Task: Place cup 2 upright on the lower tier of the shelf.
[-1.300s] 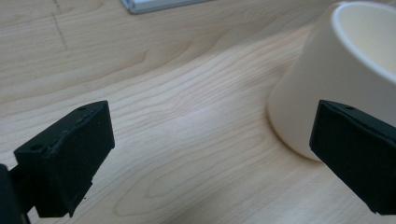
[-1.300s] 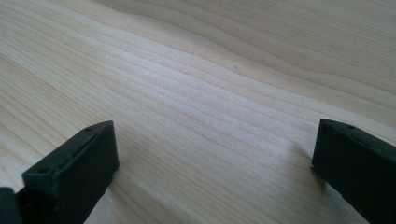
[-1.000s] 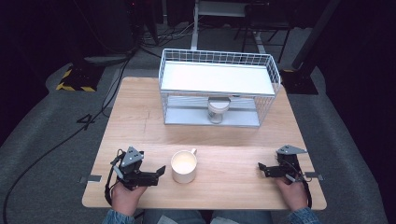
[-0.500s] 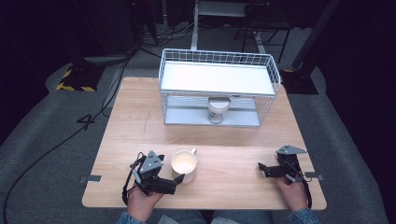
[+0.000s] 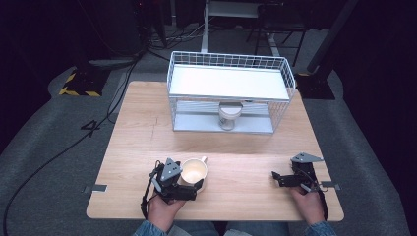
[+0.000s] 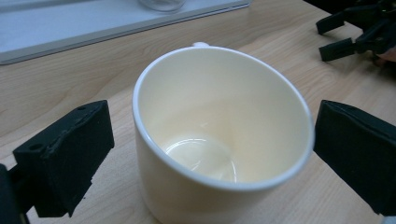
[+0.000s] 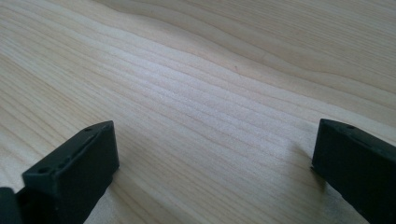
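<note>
Near the front edge of the wooden table (image 5: 133,128), one cream mug (image 6: 219,135) stands upright between the left gripper's (image 5: 189,187) wide jaws, not clamped. Off to the right, the right gripper (image 5: 276,178) rests with jaws spread wide over bare wood. One jar (image 5: 229,115) sits inside the single white wire rack (image 5: 231,83).

Overhead light falls evenly on the pale wooden surface (image 5: 236,147); the surrounding floor (image 5: 44,147) lies in deep shadow. The high view is soft and low in detail. Both gripper views are bright; the mug (image 6: 219,135) interior shows glare, with blurred background.
</note>
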`<state>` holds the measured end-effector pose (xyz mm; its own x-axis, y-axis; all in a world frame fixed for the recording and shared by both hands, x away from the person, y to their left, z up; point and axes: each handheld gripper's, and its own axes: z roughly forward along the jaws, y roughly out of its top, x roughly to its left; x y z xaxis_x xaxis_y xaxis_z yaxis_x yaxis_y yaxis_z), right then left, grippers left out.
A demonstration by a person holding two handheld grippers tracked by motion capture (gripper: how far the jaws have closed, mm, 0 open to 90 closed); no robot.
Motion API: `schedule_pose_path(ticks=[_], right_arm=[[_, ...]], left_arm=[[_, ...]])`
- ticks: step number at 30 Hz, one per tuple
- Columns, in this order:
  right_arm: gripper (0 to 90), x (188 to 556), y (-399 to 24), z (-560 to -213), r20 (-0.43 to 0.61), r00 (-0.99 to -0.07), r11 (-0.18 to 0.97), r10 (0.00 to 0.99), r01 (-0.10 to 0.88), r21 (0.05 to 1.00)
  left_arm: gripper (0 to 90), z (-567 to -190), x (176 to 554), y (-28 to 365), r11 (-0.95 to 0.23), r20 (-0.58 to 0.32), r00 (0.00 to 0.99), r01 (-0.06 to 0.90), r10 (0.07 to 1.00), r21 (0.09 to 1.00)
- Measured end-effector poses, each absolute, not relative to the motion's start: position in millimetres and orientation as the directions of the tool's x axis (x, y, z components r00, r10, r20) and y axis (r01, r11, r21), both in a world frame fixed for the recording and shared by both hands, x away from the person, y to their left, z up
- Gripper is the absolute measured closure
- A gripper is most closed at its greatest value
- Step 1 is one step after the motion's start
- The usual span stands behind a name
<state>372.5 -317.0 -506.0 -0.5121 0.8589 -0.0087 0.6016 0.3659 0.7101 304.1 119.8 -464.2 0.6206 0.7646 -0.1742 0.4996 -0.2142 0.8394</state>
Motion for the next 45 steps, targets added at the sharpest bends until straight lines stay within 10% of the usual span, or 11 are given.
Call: schedule_pose_path(ticks=[45], right_arm=[[0.3, 373, -317, -506, -0.009, -0.512, 0.366, 0.859, 0.602, 0.710]], left_arm=[[9.2, -479, 314, 103, -0.280, -0.094, 0.615, 0.482, 0.783, 0.830]])
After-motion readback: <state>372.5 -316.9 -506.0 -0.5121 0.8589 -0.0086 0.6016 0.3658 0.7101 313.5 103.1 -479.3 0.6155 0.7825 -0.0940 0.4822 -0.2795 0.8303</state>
